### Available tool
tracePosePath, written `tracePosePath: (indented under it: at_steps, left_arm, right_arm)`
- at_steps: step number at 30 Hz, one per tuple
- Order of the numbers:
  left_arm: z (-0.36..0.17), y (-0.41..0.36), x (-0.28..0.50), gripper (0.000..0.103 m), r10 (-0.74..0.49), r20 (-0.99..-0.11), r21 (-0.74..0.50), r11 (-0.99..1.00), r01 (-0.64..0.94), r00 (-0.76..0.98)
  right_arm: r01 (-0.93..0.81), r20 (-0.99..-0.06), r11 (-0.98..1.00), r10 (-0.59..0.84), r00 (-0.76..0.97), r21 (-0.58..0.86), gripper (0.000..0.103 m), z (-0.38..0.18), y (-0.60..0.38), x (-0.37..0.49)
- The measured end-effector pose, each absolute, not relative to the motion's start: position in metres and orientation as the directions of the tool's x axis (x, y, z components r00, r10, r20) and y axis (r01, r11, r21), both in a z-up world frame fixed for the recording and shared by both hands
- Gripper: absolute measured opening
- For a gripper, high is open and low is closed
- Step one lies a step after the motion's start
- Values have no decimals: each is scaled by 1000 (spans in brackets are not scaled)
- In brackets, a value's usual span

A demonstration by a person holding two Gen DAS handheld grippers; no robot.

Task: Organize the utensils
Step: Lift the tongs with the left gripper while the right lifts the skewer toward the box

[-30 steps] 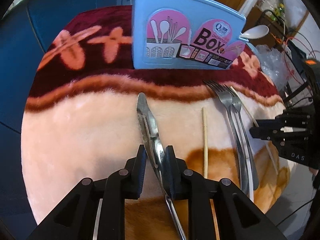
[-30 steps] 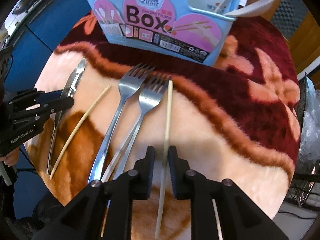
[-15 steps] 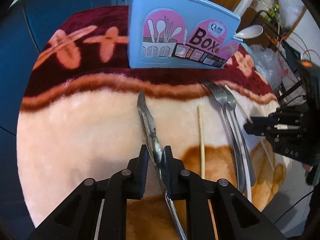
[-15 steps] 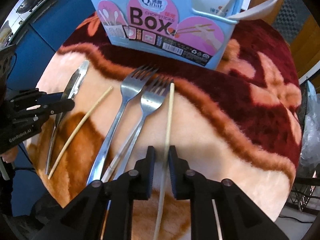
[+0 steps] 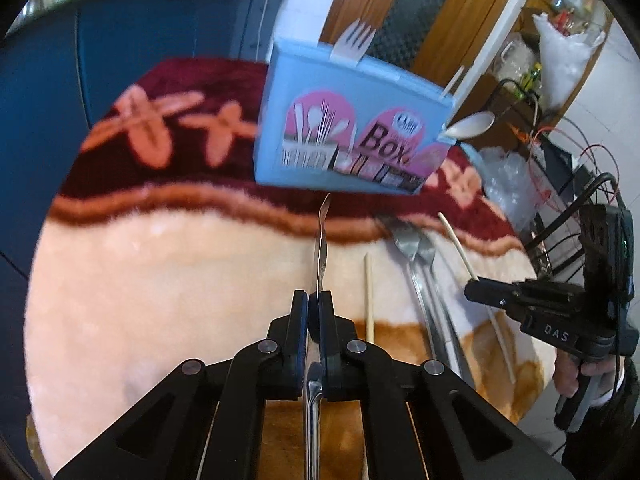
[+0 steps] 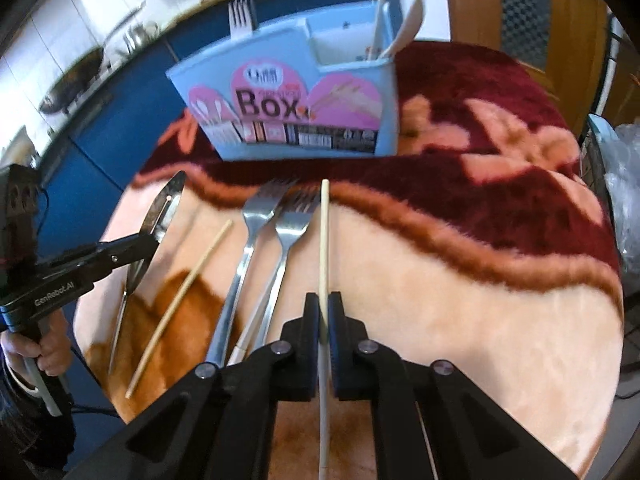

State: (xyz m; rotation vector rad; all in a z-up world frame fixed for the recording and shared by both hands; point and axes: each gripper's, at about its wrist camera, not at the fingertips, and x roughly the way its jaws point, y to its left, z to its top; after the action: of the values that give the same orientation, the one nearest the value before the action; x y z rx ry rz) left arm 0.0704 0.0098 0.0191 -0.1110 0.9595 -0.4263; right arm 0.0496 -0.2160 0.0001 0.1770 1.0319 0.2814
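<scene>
My left gripper (image 5: 314, 300) is shut on a metal spoon (image 5: 322, 240), held edge-on and lifted off the blanket; the spoon shows in the right wrist view (image 6: 164, 208). My right gripper (image 6: 323, 304) is shut on a pale chopstick (image 6: 324, 232), lifted and pointing toward the blue utensil box (image 6: 296, 112). The box (image 5: 352, 136) stands at the back and holds a fork, a white spoon and a chopstick. Two metal forks (image 6: 272, 232) and another chopstick (image 6: 188, 284) lie on the blanket between the grippers.
A plush red, peach and brown blanket (image 6: 480, 280) covers the round table. Blue cabinets (image 5: 120, 60) stand behind the table. A wooden door (image 5: 460, 12) and a cluttered shelf with plastic bags (image 5: 560, 52) are at the right.
Both grippers have tightened and lifted: the spoon has turned edge-on and risen off the blanket in the left gripper, and the chopstick has risen in the right gripper. Both views now tilt upward toward the box.
</scene>
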Motion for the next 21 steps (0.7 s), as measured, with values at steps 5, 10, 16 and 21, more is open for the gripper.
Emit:
tracePosePath:
  at_steps: [5,10,16,21]
  left_arm:
    - [48,8,63,5,-384,-694,-235,920,314,609]
    - [76,8,58,5,-368,-591,-200,929,312,718]
    - [107,15,65,5,-365,-471,-217,930,296,803]
    - [131,17,76,5,-349,-349,-218,933,287,870]
  right_arm:
    - [-152,-723,943,325,610,295,6,21,-219,32]
    - [-156,-605,943,310,734,294,6,45,-222,18]
    - [-153,-491,954,267,829,259,6,73,-219,17]
    - [-154,-419,959,244,874,238,6,89,-214,25]
